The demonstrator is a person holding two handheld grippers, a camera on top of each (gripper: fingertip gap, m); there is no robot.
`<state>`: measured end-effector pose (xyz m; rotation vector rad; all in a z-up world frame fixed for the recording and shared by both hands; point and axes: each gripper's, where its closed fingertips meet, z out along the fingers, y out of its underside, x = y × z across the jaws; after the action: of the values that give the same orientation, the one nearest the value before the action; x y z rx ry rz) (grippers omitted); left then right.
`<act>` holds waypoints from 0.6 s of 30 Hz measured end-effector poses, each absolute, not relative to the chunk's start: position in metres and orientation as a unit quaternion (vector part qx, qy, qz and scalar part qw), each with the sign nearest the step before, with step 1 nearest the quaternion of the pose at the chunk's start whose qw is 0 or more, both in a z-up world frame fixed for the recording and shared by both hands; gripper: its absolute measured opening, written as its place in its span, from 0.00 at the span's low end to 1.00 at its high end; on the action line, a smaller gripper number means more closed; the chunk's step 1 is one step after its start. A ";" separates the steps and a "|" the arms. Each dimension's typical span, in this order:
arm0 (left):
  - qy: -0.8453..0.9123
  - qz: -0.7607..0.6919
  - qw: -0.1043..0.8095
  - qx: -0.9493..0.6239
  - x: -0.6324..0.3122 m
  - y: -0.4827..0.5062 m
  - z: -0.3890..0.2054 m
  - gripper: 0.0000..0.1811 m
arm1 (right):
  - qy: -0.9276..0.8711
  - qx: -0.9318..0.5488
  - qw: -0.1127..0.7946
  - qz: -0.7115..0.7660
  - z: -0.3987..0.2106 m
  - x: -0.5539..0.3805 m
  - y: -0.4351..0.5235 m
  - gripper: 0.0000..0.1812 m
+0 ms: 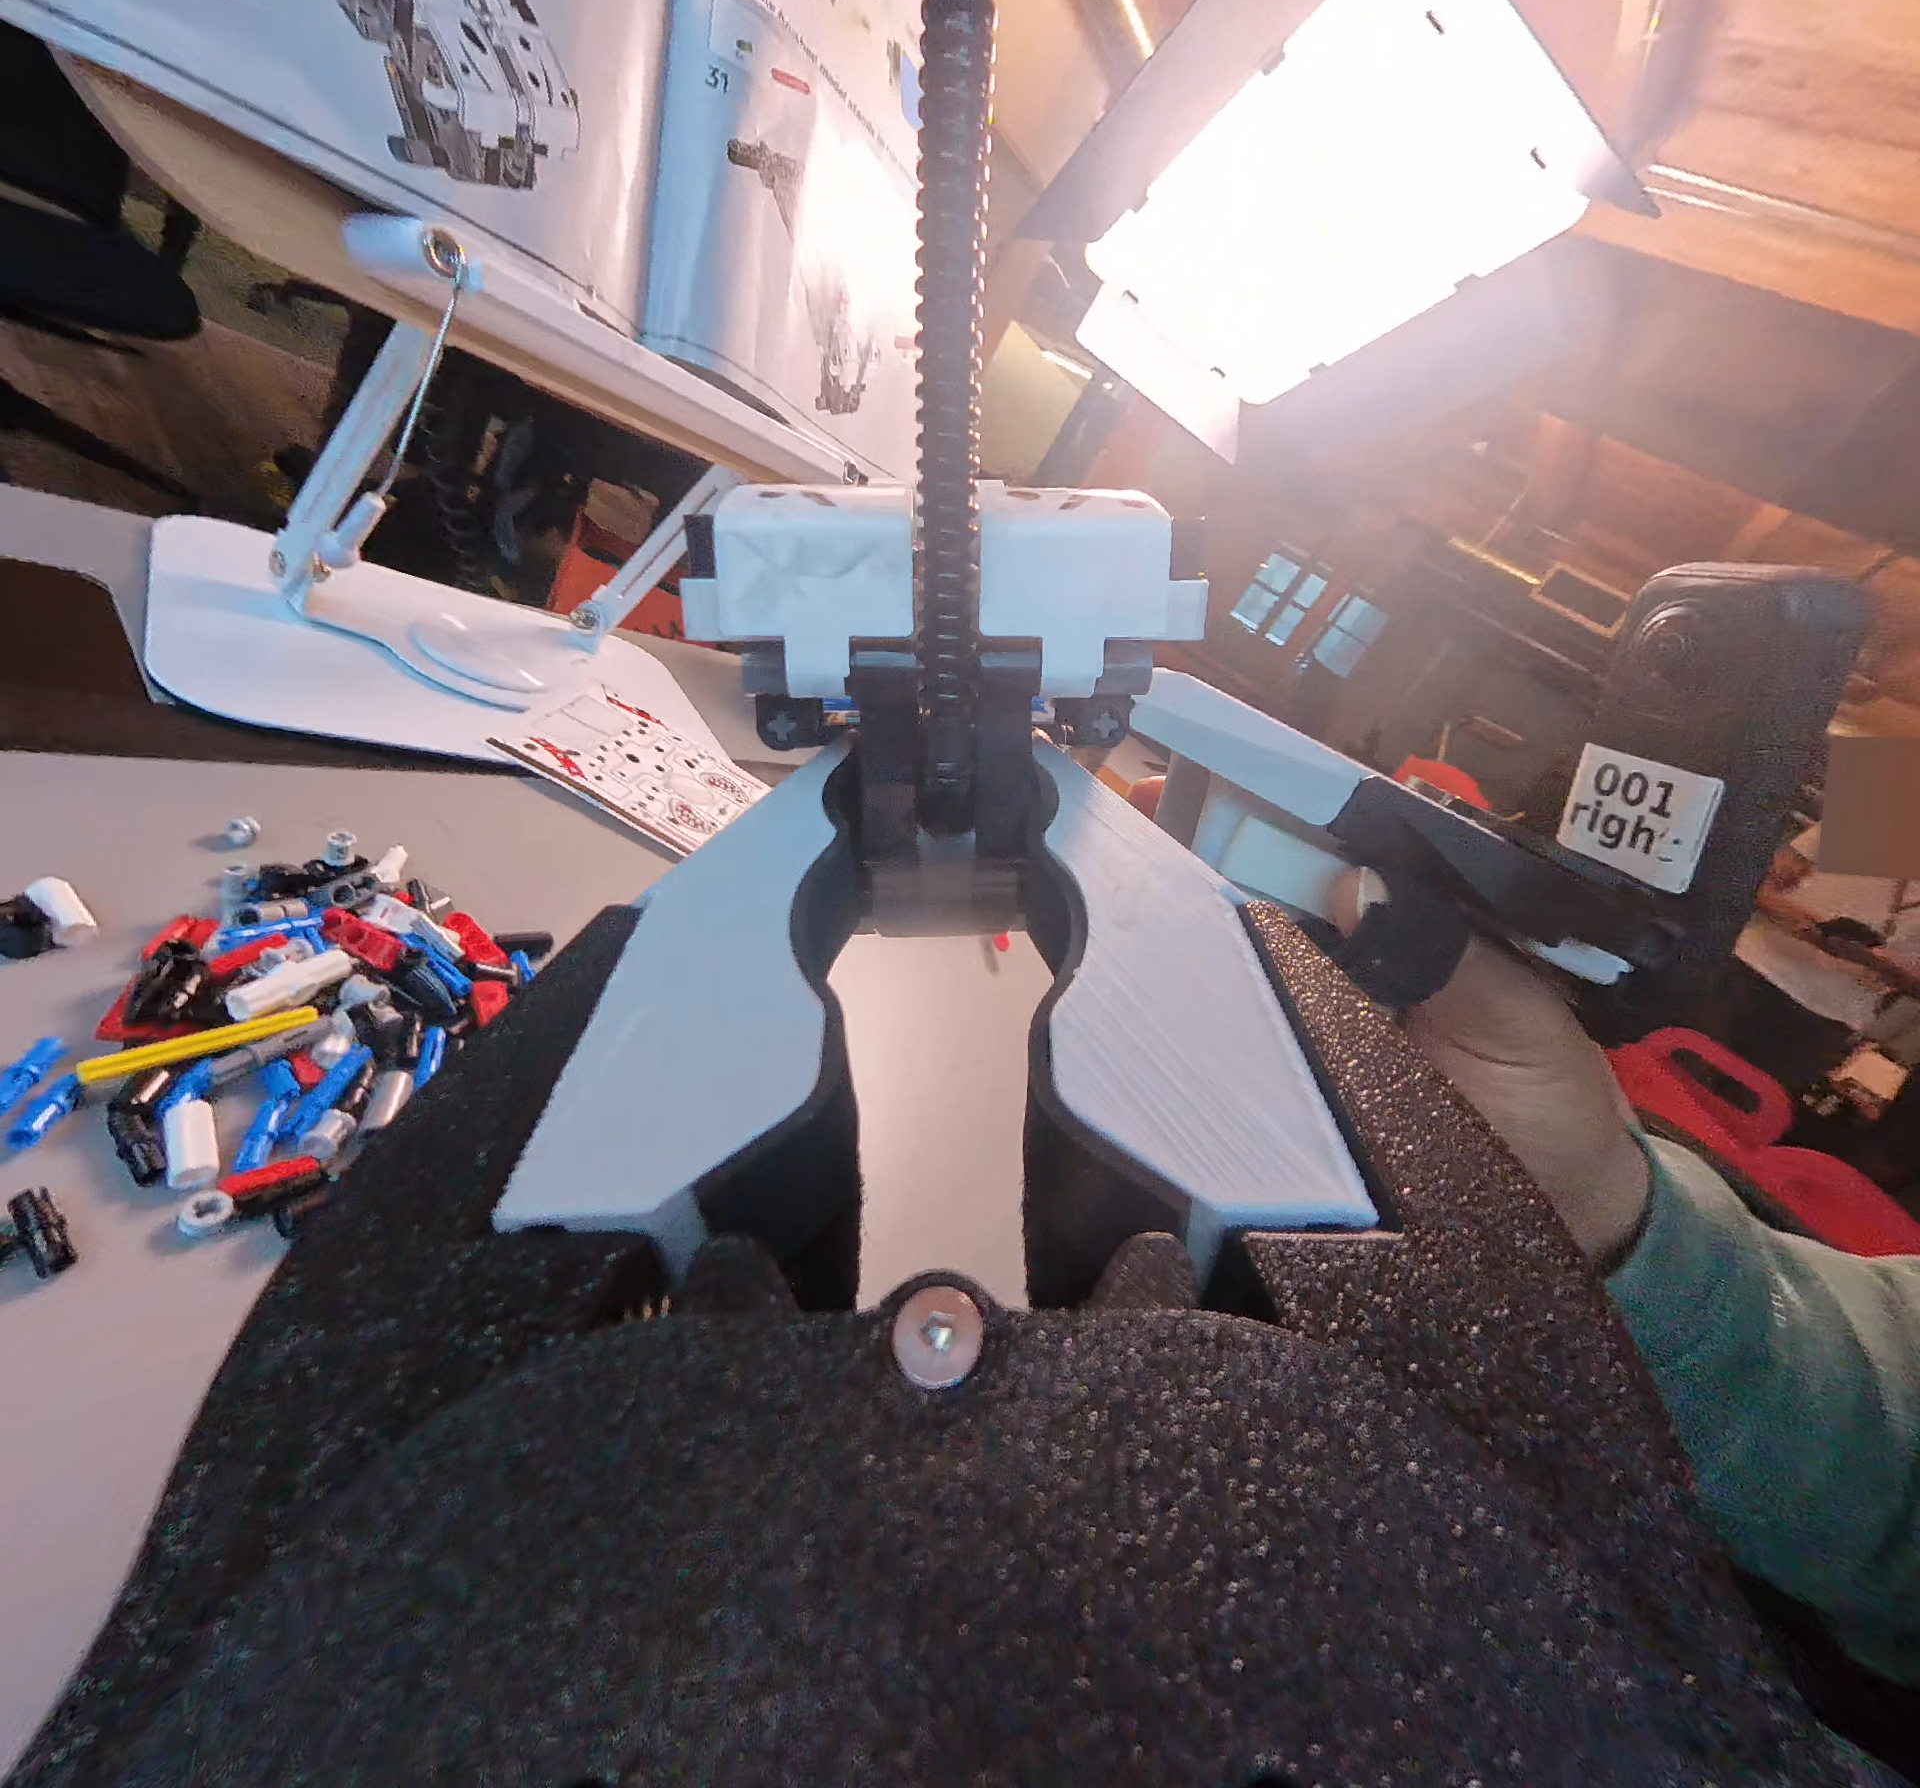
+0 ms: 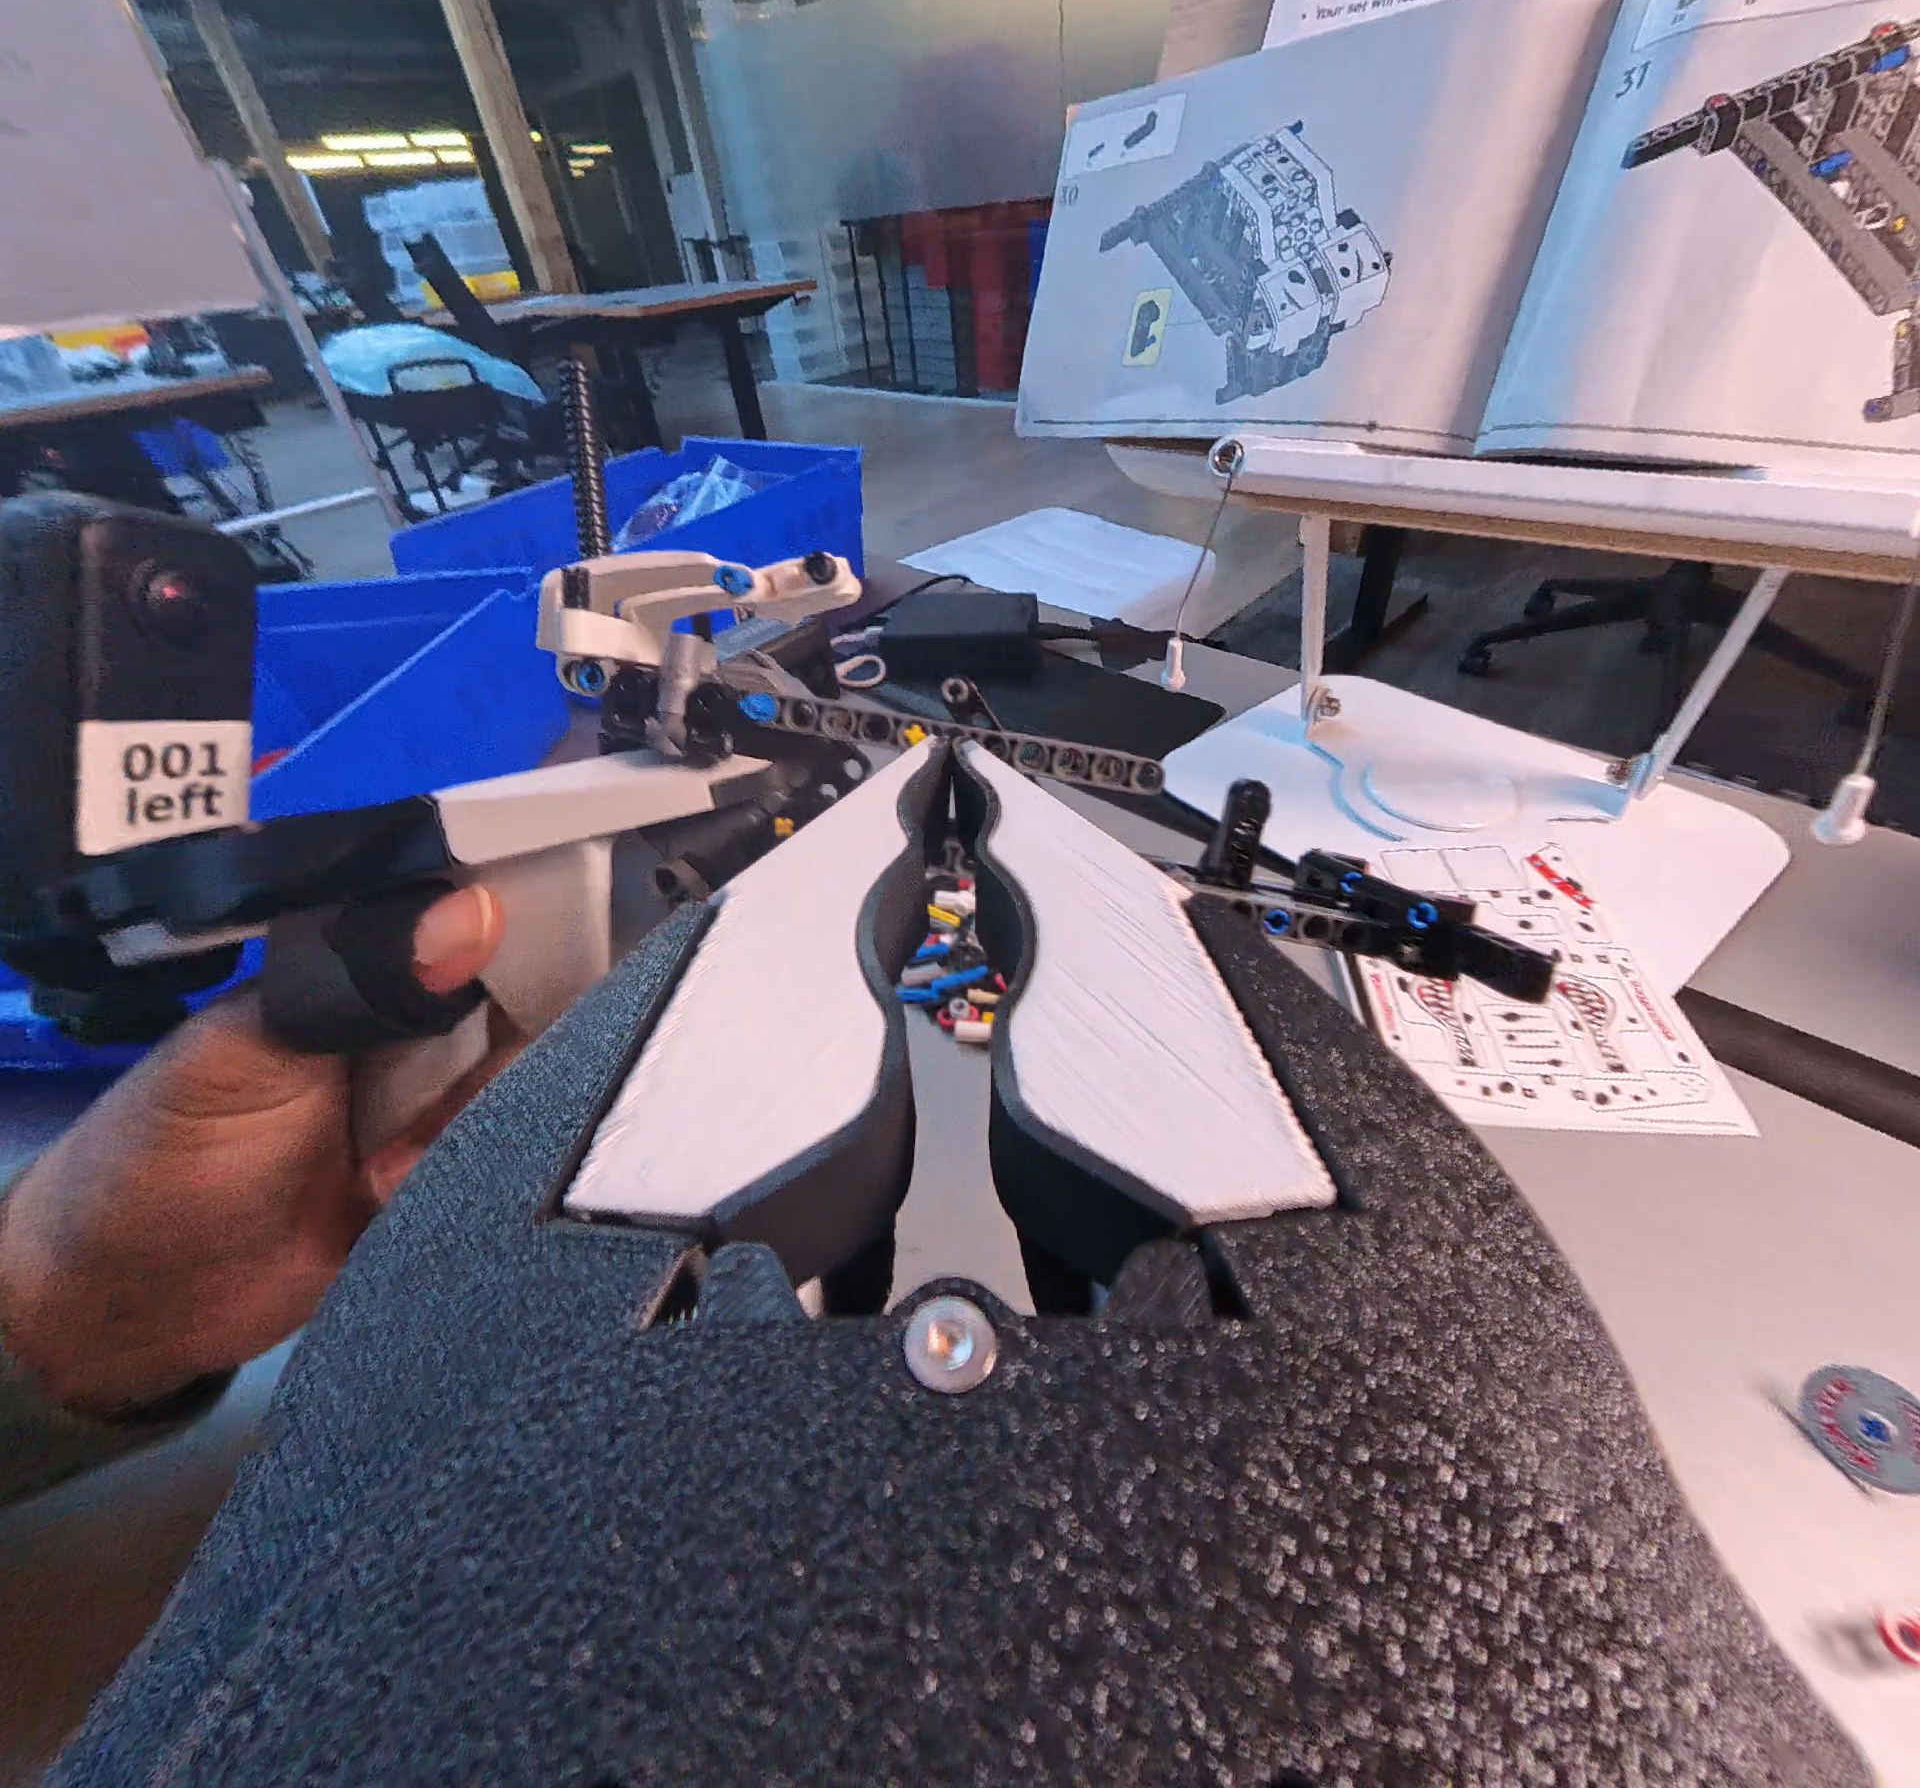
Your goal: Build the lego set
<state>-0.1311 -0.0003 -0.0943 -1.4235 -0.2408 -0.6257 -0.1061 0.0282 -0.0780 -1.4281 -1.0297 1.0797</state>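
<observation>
Left wrist view: left gripper (image 1: 943,803) clamped on partly built lego model (image 1: 940,585), white panels and black ridged rod sticking up toward 12 o'clock. Loose pieces pile (image 1: 260,1021) on table (image 1: 436,865) at 9 o'clock. Right wrist view: right gripper (image 2: 951,751) tips together on grey beam (image 2: 1039,751) of model; separate black sub-assembly (image 2: 1392,917) at 3 o'clock; instruction booklet (image 2: 1455,211) at 1 o'clock.

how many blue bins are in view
2: one blue bin behind the lego assembly, another nearer, left of it. More may hide behind the left gripper.
</observation>
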 end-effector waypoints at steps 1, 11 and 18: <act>-0.107 -0.271 0.711 -0.640 -0.132 0.002 -0.092 0.15 | -0.421 -0.595 0.509 0.458 -0.075 -0.110 0.027 0.00; -0.122 -0.239 0.729 -0.630 -0.142 0.022 -0.080 0.15 | -0.407 -0.617 0.488 0.464 -0.079 -0.122 0.041 0.00; -0.125 -0.246 0.730 -0.626 -0.143 0.026 -0.079 0.15 | -0.412 -0.616 0.484 0.466 -0.081 -0.125 0.038 0.00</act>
<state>-0.1434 0.0257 -0.0790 -1.3779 -0.2754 -0.5409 -0.1249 0.0385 -0.0811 -1.4995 -1.0039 1.1342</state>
